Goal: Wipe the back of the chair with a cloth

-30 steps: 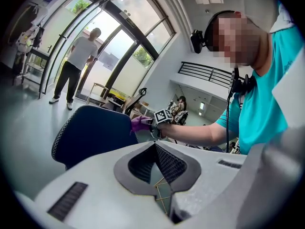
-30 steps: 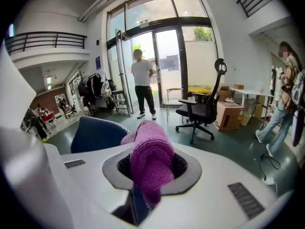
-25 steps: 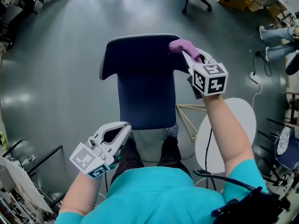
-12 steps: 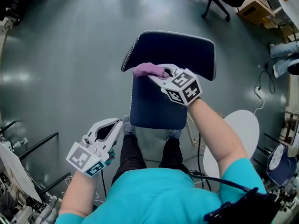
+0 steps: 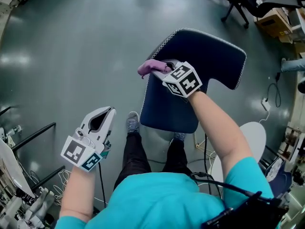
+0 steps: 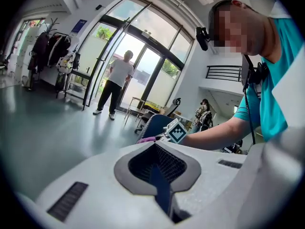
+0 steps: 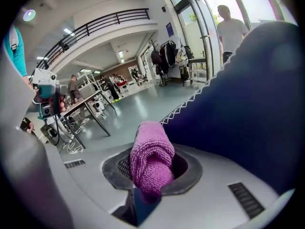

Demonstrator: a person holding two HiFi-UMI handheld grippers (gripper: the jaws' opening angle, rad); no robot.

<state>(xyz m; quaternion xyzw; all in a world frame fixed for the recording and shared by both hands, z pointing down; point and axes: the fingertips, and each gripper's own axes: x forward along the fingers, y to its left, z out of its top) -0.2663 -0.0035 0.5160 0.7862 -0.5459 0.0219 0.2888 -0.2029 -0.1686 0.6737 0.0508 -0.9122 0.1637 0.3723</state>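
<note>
grey-green floor [image 5: 71,42]: glossy, streaked with glare; wide and bare at the left and top of the head view.
room: tall glass doors [image 6: 138,66] and a coat rack [image 6: 45,46] in the left gripper view; a balcony rail [image 7: 105,25] in the right gripper view.
edges: black metal frame [image 5: 28,137] at lower left, white round tabletop [image 5: 248,137] at lower right, office chair [image 5: 238,4] at top right.
chair back [image 5: 205,56]: navy with a white-stitched rim; its long axis runs from the person's shoes [image 5: 132,122] up and to the right, broad top farthest away.
cloth [image 5: 151,67]: purple roll at the chair back's left edge, its free end pointing left past the rim.
right gripper [image 5: 164,68]: clamped on the cloth.
left gripper [image 5: 106,112]: low at left, well apart from the chair back, jaws together with nothing between them.
</note>
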